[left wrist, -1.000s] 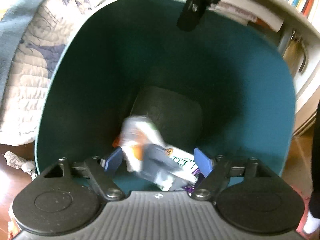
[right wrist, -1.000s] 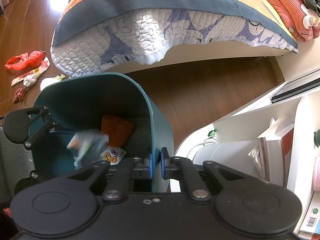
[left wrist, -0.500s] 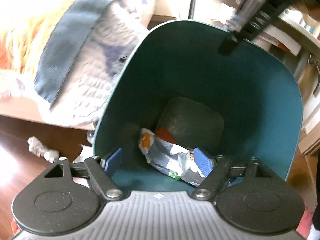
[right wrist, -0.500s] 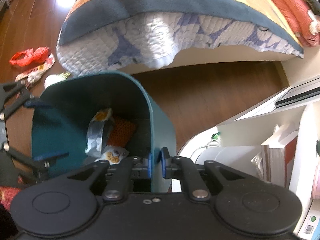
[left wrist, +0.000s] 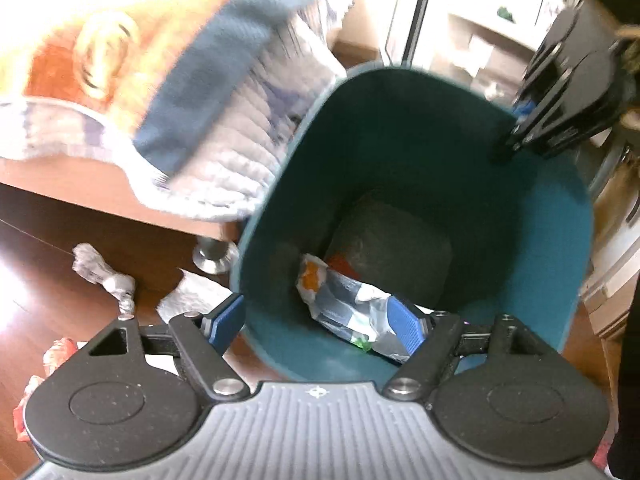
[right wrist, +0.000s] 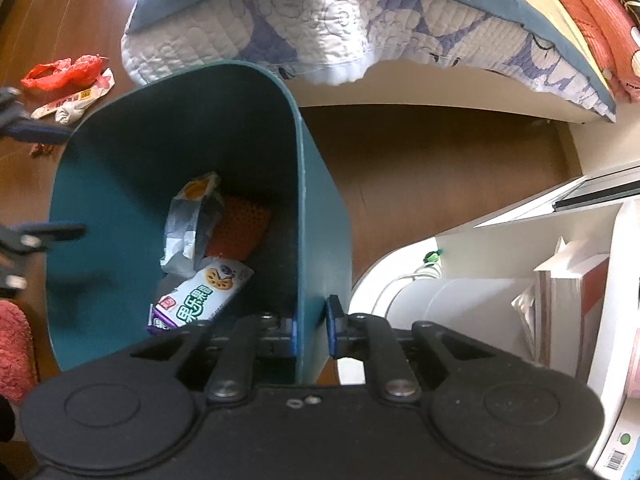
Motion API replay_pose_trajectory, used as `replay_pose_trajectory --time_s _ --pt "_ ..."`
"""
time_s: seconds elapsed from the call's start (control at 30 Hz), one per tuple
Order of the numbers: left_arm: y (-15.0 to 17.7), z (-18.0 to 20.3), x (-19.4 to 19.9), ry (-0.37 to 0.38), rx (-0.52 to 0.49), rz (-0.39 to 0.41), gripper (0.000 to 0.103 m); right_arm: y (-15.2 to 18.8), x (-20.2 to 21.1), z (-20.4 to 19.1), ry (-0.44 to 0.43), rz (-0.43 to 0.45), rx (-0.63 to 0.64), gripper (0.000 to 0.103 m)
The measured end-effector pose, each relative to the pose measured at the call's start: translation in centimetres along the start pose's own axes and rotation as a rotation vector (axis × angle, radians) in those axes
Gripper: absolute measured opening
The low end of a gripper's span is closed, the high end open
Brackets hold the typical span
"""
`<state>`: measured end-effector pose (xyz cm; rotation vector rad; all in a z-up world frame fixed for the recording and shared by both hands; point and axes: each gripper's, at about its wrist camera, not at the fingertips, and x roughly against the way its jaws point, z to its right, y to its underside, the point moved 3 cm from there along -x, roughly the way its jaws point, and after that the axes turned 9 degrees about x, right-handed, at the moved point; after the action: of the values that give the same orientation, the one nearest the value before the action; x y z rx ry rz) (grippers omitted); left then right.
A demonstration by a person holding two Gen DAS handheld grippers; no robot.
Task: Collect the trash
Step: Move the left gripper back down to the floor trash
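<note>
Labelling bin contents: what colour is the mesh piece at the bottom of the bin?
Orange mesh piece, clearest in the right wrist view.

The teal bin (right wrist: 120, 208) has a wide open top, with lots of room above the wrappers (right wrist: 192, 220) at its bottom. The quilt (right wrist: 320, 40) hangs close over its far rim. The right gripper (right wrist: 311, 322) pinches the near wall.

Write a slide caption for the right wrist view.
Right gripper clamps the teal bin wall; wrappers lie inside, more litter waits on the floor.
</note>
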<state>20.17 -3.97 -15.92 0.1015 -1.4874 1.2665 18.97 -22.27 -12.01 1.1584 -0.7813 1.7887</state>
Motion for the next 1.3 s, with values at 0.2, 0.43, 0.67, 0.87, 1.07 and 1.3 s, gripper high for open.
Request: replay_pose_trajectory --time_s 0.2,0.43,0.67,0.87,1.07,1.3 --pt "0.9 -5.3 4.0 -0.097 0.138 0.041 0.078 0.3 -0.9 1.5 0.037 -0.006 -0.041 0.006" --pt "6.4 -17.3 0.6 -0.327 0.474 -0.085 0.079 0.2 -0.6 1.4 0.027 -0.011 -0.053 0.007" --pt "12.2 -25.0 -4.4 -0.489 0.703 -0.176 0.079 0.2 -0.6 1.6 0.021 -0.015 -0.057 0.008" --pt "14.4 -27.1 -8.5 -0.535 0.725 -0.262 0.079 0.1 -0.7 1.7 0.022 -0.024 -0.074 0.008" --pt "15.6 -28.7 -9.6 -0.542 0.79 -0.302 0.079 0.2 -0.7 1.6 0.022 -0.024 -0.076 0.008" --pt "15.7 -28.5 -9.5 -0.543 0.782 -0.3 0.063 0.2 -0.7 1.6 0.019 -0.018 -0.075 0.008"
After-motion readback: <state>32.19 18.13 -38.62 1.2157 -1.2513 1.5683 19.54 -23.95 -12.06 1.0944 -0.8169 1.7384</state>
